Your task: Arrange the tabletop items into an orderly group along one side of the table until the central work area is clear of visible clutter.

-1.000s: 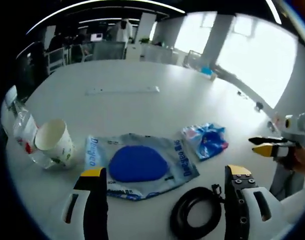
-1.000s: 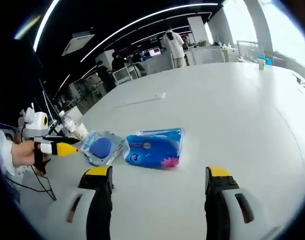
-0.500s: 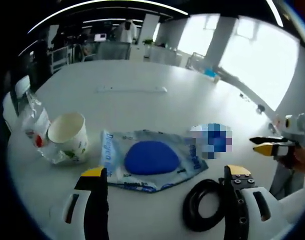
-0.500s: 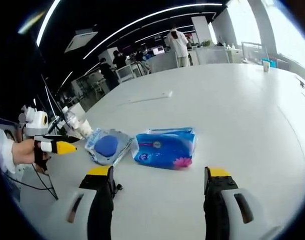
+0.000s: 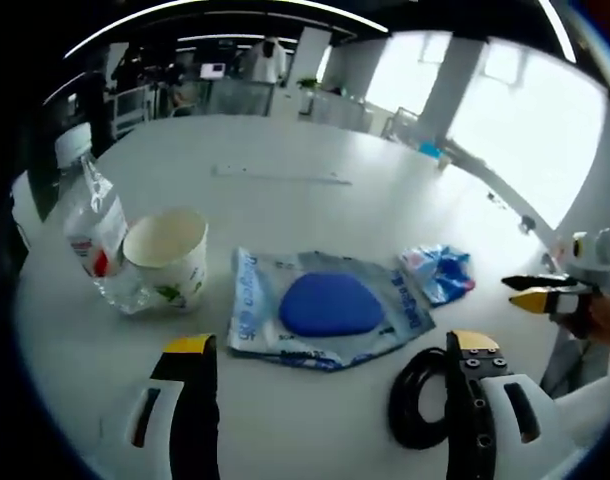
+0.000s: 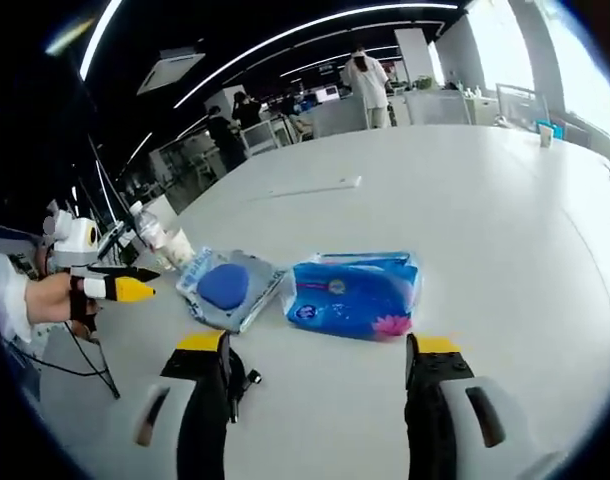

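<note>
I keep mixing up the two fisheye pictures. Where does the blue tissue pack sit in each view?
Left gripper view: blue tissue pack right of centre, beside the clear pouch.
Right gripper view: tissue pack at centre, above the jaws.
Shared landmark: the clear pouch with its blue oval, next to it in both.

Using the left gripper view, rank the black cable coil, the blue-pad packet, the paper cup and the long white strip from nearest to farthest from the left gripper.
1. Black cable coil, beside the right jaw.
2. Blue-pad packet, centre, just ahead.
3. Paper cup, ahead on the left, against a plastic bottle.
4. Long white strip, far across the table.
</note>
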A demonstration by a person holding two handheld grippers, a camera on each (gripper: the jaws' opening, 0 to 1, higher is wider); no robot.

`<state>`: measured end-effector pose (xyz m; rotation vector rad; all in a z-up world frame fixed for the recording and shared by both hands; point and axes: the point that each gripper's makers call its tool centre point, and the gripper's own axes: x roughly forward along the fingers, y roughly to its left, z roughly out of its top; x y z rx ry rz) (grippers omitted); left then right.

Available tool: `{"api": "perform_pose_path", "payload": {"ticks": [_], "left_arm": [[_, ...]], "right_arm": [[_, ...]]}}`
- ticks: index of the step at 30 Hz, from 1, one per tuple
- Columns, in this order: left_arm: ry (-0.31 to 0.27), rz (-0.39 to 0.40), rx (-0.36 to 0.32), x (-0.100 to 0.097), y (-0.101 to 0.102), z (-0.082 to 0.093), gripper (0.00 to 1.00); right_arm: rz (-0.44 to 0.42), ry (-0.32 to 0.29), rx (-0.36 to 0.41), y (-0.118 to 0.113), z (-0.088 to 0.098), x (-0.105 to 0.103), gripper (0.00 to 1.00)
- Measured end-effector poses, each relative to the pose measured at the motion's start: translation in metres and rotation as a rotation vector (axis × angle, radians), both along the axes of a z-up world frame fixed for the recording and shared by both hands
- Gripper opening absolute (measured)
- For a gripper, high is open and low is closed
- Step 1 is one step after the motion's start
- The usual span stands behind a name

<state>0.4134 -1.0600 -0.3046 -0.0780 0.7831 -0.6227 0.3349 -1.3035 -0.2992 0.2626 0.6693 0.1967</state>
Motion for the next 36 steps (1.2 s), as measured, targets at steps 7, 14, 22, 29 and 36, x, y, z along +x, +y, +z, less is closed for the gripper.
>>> {"api": "perform_pose_path", "payload": {"ticks": [7,14,22,29,36], "left_arm": [[0.009,0.007,0.002,0.001,0.006,-0.005,0.91],[0.013,0.002,0.004,-0.001,0.007,-0.007,0.90],[0.021,0.005,0.013,-0.001,0.012,-0.011,0.90],[0.038,0.015,0.024,0.001,0.014,-0.019,0.89],[0.057,0.014,0.025,0.001,0.012,-0.026,0.88]], "right_arm": [[0.008,-0.002,-0.004,0.005,-0.001,0.004,0.70],[0.015,0.011,-0.001,0.008,-0.005,0.001,0.69],[0.019,0.007,0.018,0.013,-0.007,0.003,0.67],[0.042,0.017,0.042,0.026,-0.013,0.005,0.65],[0.065,0.036,0.058,0.039,-0.021,0.004,0.63]]}}
